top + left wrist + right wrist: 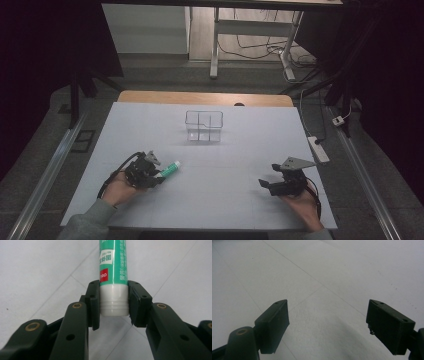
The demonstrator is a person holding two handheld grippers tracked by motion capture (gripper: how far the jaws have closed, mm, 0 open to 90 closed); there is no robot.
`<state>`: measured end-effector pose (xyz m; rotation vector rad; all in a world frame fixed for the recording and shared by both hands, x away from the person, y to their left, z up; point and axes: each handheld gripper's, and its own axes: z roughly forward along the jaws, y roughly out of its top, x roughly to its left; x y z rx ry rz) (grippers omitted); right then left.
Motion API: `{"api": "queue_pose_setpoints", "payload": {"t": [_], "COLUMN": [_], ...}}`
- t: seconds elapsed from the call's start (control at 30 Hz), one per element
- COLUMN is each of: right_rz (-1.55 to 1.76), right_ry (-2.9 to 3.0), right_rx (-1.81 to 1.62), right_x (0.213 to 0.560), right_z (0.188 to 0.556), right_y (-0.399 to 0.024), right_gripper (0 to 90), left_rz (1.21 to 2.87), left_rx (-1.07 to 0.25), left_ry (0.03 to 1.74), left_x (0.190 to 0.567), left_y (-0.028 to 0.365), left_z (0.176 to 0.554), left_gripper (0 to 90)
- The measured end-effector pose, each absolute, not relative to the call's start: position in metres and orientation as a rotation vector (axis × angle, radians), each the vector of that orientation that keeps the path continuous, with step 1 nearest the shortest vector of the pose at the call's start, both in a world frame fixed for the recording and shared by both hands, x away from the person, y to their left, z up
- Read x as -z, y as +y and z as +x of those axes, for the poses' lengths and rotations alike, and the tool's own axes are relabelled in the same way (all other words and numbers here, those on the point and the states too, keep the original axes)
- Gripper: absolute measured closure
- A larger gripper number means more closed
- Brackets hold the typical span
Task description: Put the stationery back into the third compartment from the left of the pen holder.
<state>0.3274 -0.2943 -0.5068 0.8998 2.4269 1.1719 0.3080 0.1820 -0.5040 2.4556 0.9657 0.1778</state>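
High view: left hand-held gripper [159,176] clamps the white end of a green glue stick [170,170] lying on the counter [235,150], near its front-left edge; right hand-held gripper [263,184] gapes wide over bare surface; clear bin [204,125] sits well apart, toward the back.

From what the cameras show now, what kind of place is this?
Probably a lab or workshop bench for recording handling trials: a white table, a power strip with loose cables on the floor, and a hand-held left claw gripping a green glue stick.
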Motion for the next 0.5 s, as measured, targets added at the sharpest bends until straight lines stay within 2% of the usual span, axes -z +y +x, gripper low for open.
{"api": "queue_pose_setpoints", "payload": {"t": [0.5], "right_rz": [0.895], "right_ry": [2.421], "right_rx": [-1.189], "right_x": [0.5055], "right_z": [0.3276], "right_y": [-0.2904], "right_gripper": [19.0], "left_rz": [2.298], "left_rx": [-0.113], "left_ry": [0.871], "left_x": [0.4947], "left_y": [0.1908], "left_z": [0.3111], "left_gripper": [64.1]}}
